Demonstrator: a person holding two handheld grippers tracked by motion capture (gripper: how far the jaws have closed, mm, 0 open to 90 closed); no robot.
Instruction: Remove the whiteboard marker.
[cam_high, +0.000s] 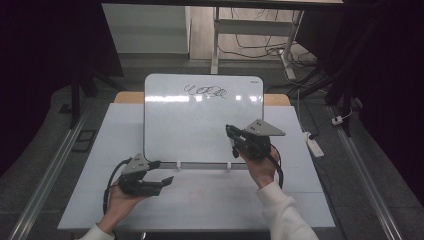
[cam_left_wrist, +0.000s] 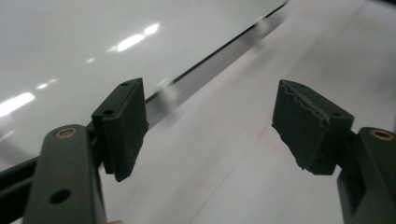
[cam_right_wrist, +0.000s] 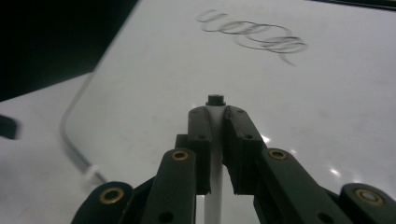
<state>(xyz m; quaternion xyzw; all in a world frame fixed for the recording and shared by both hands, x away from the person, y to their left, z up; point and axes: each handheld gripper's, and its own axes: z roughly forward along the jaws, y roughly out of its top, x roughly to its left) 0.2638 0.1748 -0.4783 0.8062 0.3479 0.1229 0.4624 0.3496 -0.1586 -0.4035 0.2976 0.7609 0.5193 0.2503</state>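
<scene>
Nearest the person, the left tongs (cam_high: 162, 182) lie low over the bare counter (cam_high: 210, 200), just in front of the whiteboard's lower left corner. Their jaws stand spread with nothing between them; in the left gripper view the whiteboard's (cam_left_wrist: 70, 42) bottom edge runs just past the left pad.

Farther in, the right tongs (cam_high: 231, 135) hover over the lower right part of the whiteboard (cam_high: 195, 125), pointing toward its middle. Their jaws are pressed together on a white marker (cam_right_wrist: 214, 177), whose dark tip pokes out just past the pads in the right gripper view. The marker's tip is above the board's surface; whether it touches is not clear.

The whiteboard lies flat on the counter, its bottom rail toward the person. Near the board's far edge sits a looping black scribble (cam_high: 206, 91), well apart from the marker.
</scene>
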